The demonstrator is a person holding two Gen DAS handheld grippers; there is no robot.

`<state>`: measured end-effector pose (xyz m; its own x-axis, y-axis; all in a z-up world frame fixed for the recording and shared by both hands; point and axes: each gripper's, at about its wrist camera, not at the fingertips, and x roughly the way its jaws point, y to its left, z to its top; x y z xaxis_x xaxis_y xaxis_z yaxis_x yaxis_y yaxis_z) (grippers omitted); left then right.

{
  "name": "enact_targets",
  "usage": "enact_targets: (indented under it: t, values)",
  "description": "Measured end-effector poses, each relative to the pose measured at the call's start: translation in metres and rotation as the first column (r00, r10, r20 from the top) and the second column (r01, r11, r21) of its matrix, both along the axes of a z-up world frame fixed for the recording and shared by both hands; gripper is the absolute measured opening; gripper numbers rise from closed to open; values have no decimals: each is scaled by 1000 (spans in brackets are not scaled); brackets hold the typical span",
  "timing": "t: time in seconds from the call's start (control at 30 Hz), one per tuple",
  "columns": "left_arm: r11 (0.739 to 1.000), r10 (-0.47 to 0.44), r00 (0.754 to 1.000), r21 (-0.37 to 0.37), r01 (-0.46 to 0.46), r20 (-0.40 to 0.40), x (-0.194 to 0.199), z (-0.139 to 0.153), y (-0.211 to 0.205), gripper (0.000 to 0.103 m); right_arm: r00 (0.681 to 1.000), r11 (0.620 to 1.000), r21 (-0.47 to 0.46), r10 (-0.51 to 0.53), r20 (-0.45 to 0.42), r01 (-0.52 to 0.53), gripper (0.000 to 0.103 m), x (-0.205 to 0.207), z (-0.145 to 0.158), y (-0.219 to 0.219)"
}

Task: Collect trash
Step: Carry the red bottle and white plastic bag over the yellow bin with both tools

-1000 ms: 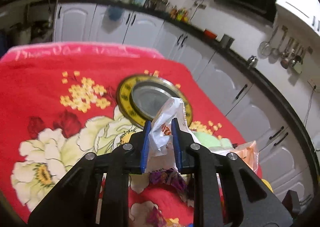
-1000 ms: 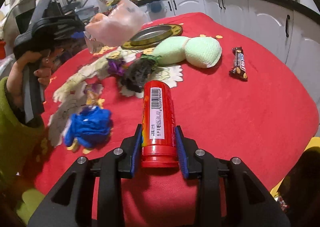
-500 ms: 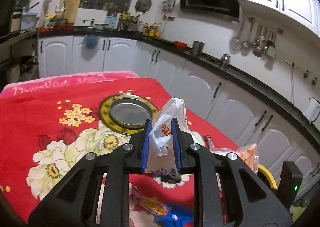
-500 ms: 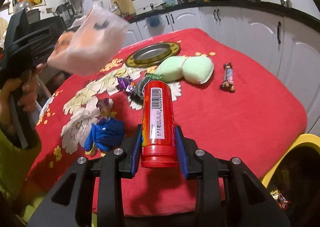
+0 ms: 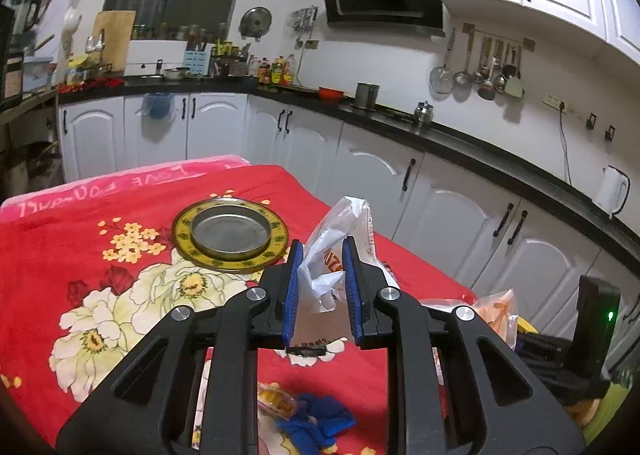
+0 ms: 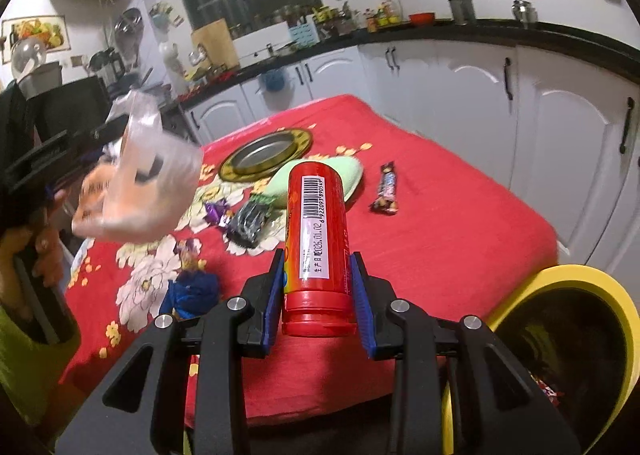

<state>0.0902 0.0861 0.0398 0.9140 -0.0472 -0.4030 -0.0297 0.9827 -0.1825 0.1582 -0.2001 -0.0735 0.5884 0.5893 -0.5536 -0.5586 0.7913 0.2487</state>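
My left gripper [image 5: 322,255] is shut on a crumpled white plastic bag [image 5: 344,223], held in the air above the red flowered table cover [image 5: 60,255]. In the right wrist view that same bag [image 6: 152,175] shows blurred at the left, with a person's hand [image 6: 44,259] on the gripper handle. My right gripper [image 6: 317,259] is shut on a red can with a barcode label [image 6: 316,215], near the table's front edge. A yellow-rimmed bin [image 6: 576,279] with wrappers inside stands low at the right, just beside the can.
On the table lie a chocolate bar [image 6: 386,189], a black wrapper [image 6: 250,219], a purple wrapper [image 6: 216,213], a crumpled blue wrapper [image 6: 194,289], pale green pads [image 6: 352,175] and a yellow-rimmed metal plate [image 5: 230,233]. White cabinets [image 5: 440,207] run behind.
Both grippers have risen, each keeping its hold. The left view now looks out more level, with the bag nearer the right side. The right gripper drew back to the table edge, bringing the yellow bin into view.
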Motion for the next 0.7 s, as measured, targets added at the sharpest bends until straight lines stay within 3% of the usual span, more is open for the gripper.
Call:
enact_targets:
  t: [0.7]
  values:
    - [984,-138,990,117,137,5,-5,-7,-77,14,985,987,36,-159,68,157,30,-18,25,-78]
